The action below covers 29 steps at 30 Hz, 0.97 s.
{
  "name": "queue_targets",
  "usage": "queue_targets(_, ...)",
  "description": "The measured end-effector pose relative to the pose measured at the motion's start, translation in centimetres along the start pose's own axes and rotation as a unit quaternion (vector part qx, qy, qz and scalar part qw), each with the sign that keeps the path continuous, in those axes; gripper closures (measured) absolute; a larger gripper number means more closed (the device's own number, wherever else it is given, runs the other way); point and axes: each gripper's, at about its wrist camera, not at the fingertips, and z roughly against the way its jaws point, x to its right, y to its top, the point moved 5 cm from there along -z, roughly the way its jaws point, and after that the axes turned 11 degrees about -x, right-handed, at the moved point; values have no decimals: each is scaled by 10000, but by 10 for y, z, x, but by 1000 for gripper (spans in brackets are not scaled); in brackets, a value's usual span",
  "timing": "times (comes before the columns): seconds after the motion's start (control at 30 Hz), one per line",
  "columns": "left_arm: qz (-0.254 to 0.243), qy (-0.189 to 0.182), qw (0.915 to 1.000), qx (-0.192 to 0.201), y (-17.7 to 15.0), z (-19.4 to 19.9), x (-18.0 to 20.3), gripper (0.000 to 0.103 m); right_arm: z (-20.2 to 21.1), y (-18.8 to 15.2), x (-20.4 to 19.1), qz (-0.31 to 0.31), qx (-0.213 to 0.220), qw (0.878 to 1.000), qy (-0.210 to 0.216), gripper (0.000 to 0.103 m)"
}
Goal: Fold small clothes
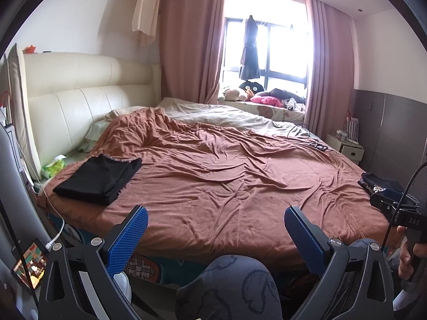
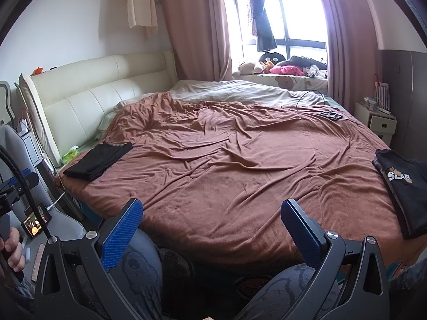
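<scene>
The person's knees (image 1: pixel 226 288), in grey patterned trousers, sit nearest the lens, framed by the blue-padded fingers of each tool. The left gripper (image 1: pixel 216 229) has its jaws spread wide and grasps nothing; the right gripper (image 2: pixel 212 221) is likewise released and empty. Both hover at the near edge of the bed, above the rumpled brown blanket (image 1: pixel 226 165). Toward the headboard (image 1: pixel 80 85) side a black garment (image 1: pixel 100 178) lies folded flat, which reads as a finished piece. On the opposite side, near the foot corner, a black printed T-shirt (image 2: pixel 403 184) lies loosely bunched, apparently the piece left to fold. The stretch of blanket between them is bare, so no fold seems under way.
</scene>
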Motion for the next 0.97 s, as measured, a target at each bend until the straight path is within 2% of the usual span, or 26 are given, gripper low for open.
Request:
queue_targets(0.73,28,-111,9999,-92,-18,6,2,0,8,-9,-4,67,-58,10000,-23,0)
queue_targets(0.97,-40,-52,10000,14,-13,10,3,0,9,-7,-4,70,-64,9999,-49,0)
